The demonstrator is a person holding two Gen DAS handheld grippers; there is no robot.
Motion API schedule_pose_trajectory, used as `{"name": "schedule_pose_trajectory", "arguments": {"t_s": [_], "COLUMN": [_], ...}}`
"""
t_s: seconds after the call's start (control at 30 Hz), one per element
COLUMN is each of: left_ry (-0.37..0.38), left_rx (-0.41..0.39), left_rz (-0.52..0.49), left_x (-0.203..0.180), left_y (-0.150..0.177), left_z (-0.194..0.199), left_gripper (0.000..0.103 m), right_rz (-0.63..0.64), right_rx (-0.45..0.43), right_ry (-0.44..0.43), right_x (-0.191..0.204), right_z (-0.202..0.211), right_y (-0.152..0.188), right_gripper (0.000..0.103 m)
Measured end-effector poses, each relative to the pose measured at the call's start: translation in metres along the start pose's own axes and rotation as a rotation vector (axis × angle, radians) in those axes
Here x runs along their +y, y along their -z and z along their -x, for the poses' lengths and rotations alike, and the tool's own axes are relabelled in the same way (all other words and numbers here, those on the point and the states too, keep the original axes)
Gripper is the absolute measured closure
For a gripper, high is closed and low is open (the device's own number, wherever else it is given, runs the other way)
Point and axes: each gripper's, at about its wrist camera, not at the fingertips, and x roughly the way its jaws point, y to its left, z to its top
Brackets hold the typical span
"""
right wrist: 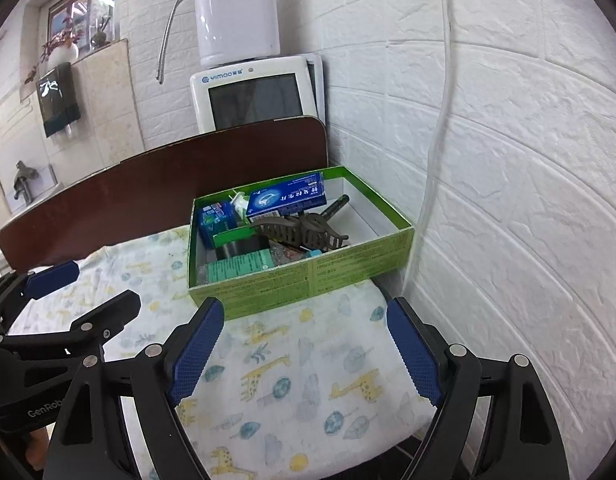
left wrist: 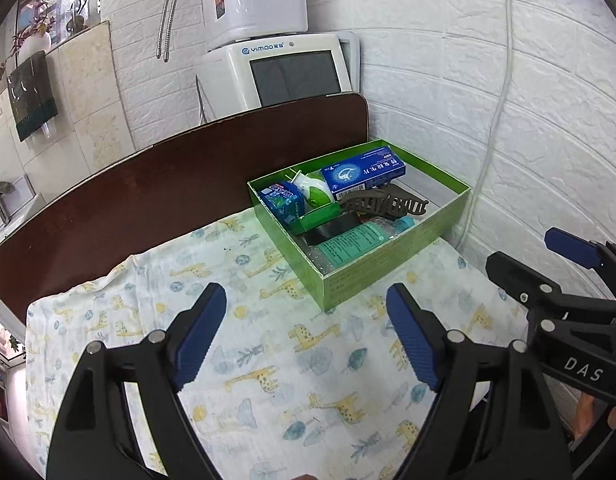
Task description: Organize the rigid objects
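We start from the green box (left wrist: 392, 256), which sits at the far right of the giraffe-print cloth (left wrist: 268, 360), close to the white brick wall (left wrist: 508, 120) and in front of the dark brown board (left wrist: 168, 184). Everything rigid that we can see is already inside it: a blue carton (left wrist: 364, 171) leaning at the back, a smaller blue pack (left wrist: 282, 200) at the left end, a green and white plug-in device (left wrist: 314, 192), a brown hair claw (left wrist: 382, 202) lying across the middle, and a flat teal-labelled packet (left wrist: 348, 244) at the near end. The cloth around the box shows nothing loose, so we judge the sorting to be at or near its end.

The box's long axis runs from the near left corner away toward the wall, slanted across both views. It lies ahead of both tools and slightly right of the left hand-held gripper (left wrist: 306, 334), whose blue pads stand wide apart over bare cloth with nothing between them. The right hand-held gripper (right wrist: 304, 350) is likewise spread and empty, and the box's near long wall stands just beyond its fingertips (right wrist: 200, 340), almost centred. We therefore reckon the right hand the nearer one for any further reach into the box; the left would have to cross rightward to get there.
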Motion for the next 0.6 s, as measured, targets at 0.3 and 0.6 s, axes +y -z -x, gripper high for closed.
{"name": "schedule_pose_trajectory", "arguments": {"t_s": [0.3,0.6], "left_ry": [0.005,0.014], "left_rx": [0.007,0.027], "left_rz": [0.002,0.007], "left_x": [-0.0037,-0.0054], "left_y": [0.0011,0.0033], "left_z": [0.0010,-0.0056], "left_gripper": [0.021,0.021], "right_rz": [-0.009,-0.014], "right_rx": [0.005,0.015], "right_ry": [0.005,0.007], "right_x": [-0.0063,-0.0081], "right_z": [0.0016,-0.0016], "right_y": [0.0035,0.0053], "right_gripper": [0.018,0.018]}}
